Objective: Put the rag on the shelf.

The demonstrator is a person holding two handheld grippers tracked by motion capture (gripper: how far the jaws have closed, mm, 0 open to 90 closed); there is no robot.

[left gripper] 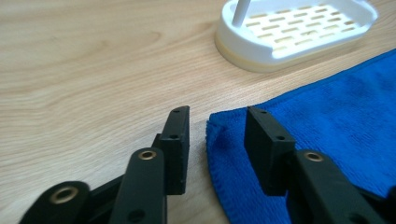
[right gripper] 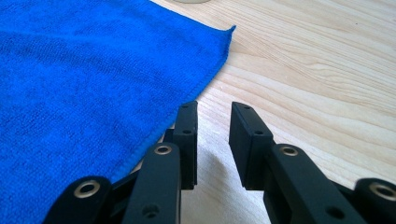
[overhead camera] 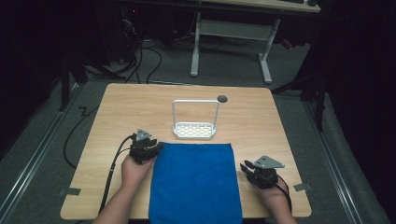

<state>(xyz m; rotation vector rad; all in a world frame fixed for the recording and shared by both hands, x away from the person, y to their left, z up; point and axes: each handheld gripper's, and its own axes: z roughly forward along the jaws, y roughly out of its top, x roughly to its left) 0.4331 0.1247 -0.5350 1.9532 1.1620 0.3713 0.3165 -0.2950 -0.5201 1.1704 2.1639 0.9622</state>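
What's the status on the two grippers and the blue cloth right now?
Left gripper open, astride the blue cloth far-left corner. Right gripper open, beside its right edge, holding nothing. White rack beyond the cloth, clear.

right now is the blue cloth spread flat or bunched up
Spread flat. The blue cloth lies as a smooth rectangle on the table, its edges straight and its corner flat. Whether it is doubled over cannot be told.

Open surface around both grippers, one rack ahead

Ahead and to the right of the left gripper (overhead camera: 156, 148), the white rack (overhead camera: 194, 130) with its tall hoop handle stands just beyond the blue cloth (overhead camera: 195, 179), the sole upright obstacle; bare surface (overhead camera: 121, 112) lies to its left. Around the right gripper (overhead camera: 243, 167), open wood lies ahead and right.
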